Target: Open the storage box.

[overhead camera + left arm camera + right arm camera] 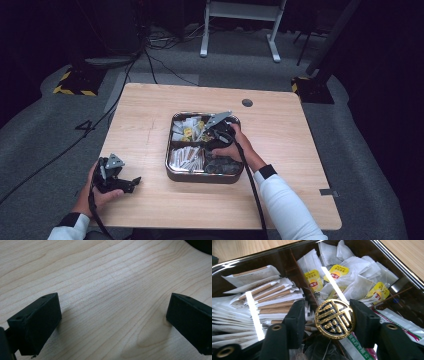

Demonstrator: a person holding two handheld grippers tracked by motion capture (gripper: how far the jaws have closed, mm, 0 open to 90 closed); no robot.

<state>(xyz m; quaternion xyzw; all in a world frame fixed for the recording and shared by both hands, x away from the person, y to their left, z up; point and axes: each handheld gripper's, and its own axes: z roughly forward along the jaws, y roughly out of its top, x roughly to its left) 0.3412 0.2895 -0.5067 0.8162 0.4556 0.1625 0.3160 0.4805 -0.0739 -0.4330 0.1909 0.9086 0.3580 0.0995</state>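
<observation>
- Between your right gripper (334, 320)'s two black jaws sits a round black knob with a raised gold emblem (335, 318); the right jaw touches its edge, the left jaw stands just off it, so whether you truly grip it cannot be told.
- That knob rises at the middle of the dark metal tray with four compartments (172, 172), where the dividers meet.
- Behind the knob, one compartment holds white tea bags with yellow tags (352, 277).
- Left of the knob in the right gripper view, another compartment is packed with white paper sachets showing brown sticks (264, 297).
- Right of the knob lies a white packet with green and pink print (397, 321).
- Your right hand (231, 145) reaches over the tray's near-right part.
- Well left of the tray, your left gripper (136, 182) rests low over the pale wooden table (280, 130), jaws spread wide with only bare wood between them.
</observation>
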